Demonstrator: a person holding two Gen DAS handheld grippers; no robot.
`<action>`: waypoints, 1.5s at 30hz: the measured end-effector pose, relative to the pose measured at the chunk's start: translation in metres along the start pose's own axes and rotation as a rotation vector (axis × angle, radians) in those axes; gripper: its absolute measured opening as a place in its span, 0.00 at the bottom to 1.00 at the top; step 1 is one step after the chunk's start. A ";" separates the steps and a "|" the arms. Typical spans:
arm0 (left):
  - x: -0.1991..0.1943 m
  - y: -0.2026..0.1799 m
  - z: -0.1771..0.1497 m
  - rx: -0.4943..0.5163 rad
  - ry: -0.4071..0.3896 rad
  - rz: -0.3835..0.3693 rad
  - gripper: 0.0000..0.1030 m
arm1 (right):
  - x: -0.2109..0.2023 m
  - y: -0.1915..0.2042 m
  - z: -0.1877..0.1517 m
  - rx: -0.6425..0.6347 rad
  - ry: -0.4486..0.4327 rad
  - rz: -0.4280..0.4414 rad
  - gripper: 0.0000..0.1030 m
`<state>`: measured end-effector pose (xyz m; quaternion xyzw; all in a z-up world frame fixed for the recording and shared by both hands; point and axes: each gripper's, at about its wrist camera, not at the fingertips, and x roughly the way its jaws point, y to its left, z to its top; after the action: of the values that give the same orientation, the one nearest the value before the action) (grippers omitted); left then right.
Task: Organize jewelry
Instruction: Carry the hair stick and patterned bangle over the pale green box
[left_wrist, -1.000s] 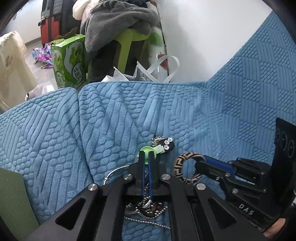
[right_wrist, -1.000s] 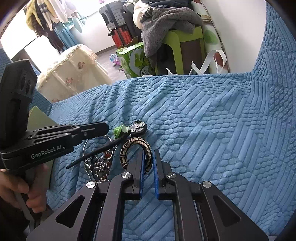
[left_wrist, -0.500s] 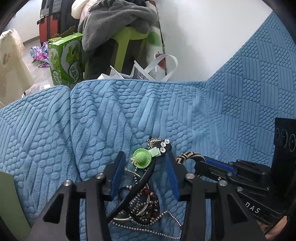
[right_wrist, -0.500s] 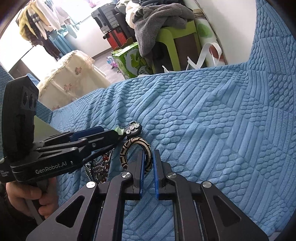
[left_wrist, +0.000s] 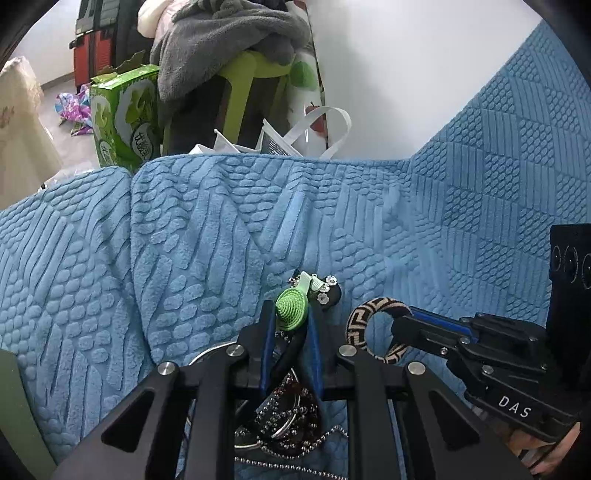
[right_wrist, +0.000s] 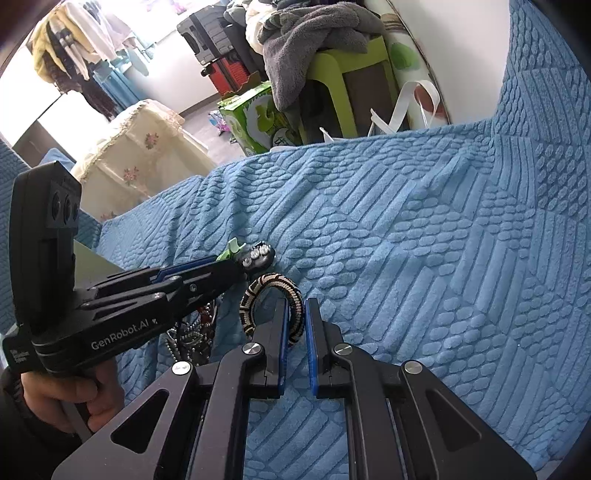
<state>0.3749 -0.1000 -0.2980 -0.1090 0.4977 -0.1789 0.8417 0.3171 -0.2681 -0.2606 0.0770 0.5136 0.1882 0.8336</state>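
A green knitted hair clip (left_wrist: 291, 308) sits between the tips of my left gripper (left_wrist: 290, 321), which has closed on it and on a black band (left_wrist: 291, 354); it also shows in the right wrist view (right_wrist: 229, 252). A black rhinestone clip (left_wrist: 328, 293) lies just beyond it on the blue quilted cover (left_wrist: 207, 236). My right gripper (right_wrist: 295, 314) is shut on a black-and-beige patterned bangle (right_wrist: 271, 284), also seen in the left wrist view (left_wrist: 373, 314). A tangle of bead chains and silver hoops (left_wrist: 291, 413) lies under the left gripper.
A green card or box edge (left_wrist: 14, 406) sits at the left. Beyond the sofa edge stand a green carton (left_wrist: 125, 114), a green stool with grey clothing (left_wrist: 229, 48) and a white bag (left_wrist: 295, 140). The sofa back rises on the right (left_wrist: 517, 147).
My left gripper opened half a second ago and has now closed again on the green clip and black band. The right gripper still holds the bangle in about the same place.
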 end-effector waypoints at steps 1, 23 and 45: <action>-0.003 0.001 -0.001 -0.006 -0.005 -0.002 0.15 | -0.001 0.001 0.000 -0.003 0.000 -0.007 0.07; -0.182 -0.008 0.018 -0.075 -0.192 0.091 0.15 | -0.125 0.085 0.046 -0.108 -0.209 -0.046 0.07; -0.368 0.080 -0.006 -0.179 -0.383 0.245 0.15 | -0.166 0.251 0.068 -0.292 -0.304 0.050 0.07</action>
<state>0.2228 0.1237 -0.0356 -0.1537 0.3526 -0.0066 0.9230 0.2517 -0.0982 -0.0111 -0.0042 0.3472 0.2673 0.8989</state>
